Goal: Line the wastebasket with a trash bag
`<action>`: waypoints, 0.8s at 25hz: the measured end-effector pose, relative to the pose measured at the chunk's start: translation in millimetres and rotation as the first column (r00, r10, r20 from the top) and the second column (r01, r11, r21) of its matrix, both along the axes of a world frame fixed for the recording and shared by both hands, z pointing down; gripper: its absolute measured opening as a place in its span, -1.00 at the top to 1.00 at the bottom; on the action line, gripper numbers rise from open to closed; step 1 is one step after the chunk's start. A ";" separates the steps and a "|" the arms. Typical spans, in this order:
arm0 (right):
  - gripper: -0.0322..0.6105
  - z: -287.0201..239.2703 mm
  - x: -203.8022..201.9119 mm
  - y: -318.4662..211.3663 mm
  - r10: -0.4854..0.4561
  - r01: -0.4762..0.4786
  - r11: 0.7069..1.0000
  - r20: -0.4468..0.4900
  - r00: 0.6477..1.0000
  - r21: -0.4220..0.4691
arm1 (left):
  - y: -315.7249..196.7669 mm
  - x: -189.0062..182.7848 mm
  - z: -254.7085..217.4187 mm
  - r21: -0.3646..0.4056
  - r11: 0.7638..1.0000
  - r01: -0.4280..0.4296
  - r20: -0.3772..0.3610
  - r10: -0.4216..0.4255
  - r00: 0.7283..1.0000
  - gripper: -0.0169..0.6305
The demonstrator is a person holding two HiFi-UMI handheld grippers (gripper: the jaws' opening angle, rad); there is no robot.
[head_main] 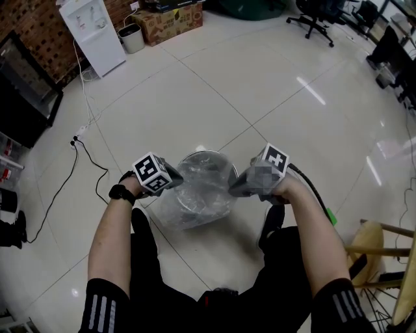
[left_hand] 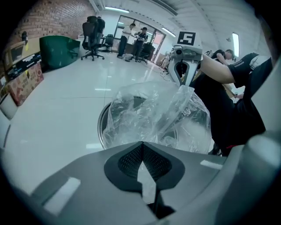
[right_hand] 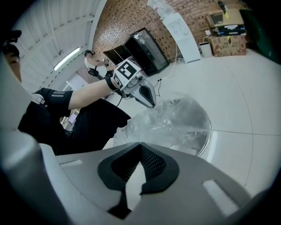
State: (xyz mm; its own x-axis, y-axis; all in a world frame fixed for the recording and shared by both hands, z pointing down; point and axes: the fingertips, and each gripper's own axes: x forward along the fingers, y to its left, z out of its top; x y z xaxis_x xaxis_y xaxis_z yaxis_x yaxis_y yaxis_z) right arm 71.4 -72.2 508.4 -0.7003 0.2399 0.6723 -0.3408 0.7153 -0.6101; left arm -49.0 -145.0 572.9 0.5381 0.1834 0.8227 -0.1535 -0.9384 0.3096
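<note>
Around me: glossy white tile floor [head_main: 260, 84], brick wall [head_main: 39, 26], dispenser [head_main: 94, 32], box [head_main: 172, 23], chairs [head_main: 315, 19], strip lights [left_hand: 116, 9].

the person wears a black short-sleeved top; the left sleeve [head_main: 103, 304] and the right sleeve [head_main: 341, 306] each carry three white stripes near the hem. a black wristband [head_main: 121, 193] circles the left wrist (watch or strap, too small to tell). the trousers [head_main: 162, 286] are black, and so are the shoes [head_main: 140, 222].

the left gripper [head_main: 177, 178] and the right gripper [head_main: 234, 190] have grey plastic bodies, each topped by a white cube [head_main: 152, 172] printed with black square markers. the jaws are broad grey wedges with pale rectangular patches [left_hand: 61, 195], lined with black pads [left_hand: 129, 160] of fine mesh texture. a black cable [head_main: 315, 192] with a green piece [head_main: 330, 215] runs from the right gripper.
</note>
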 end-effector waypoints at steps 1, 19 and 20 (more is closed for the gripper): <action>0.88 -0.8 1.1 2.1 -0.011 0.011 1.000 0.005 1.000 -0.005 | 4.4 1.6 -2.4 -0.015 1.000 -0.013 -0.008 0.013 1.000 0.97; 0.88 29.6 55.3 -102.2 0.406 -0.396 0.896 -0.012 0.914 0.201 | -79.8 3.0 -27.2 0.242 0.931 0.273 -0.107 -0.254 0.961 0.97; 0.88 31.3 58.9 -110.6 0.434 -0.422 0.879 -0.009 0.901 0.224 | -86.6 2.0 -26.6 0.256 0.919 0.299 -0.114 -0.278 0.954 0.96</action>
State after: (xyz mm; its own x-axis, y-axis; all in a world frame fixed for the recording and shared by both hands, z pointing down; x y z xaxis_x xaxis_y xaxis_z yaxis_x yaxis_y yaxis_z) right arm 130.3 -182.9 539.6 -0.6610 -0.2265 0.7153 -0.6727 0.6013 -0.4312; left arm -47.0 -231.6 546.3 0.5956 -0.2098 0.7754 -0.4165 -0.9061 0.0748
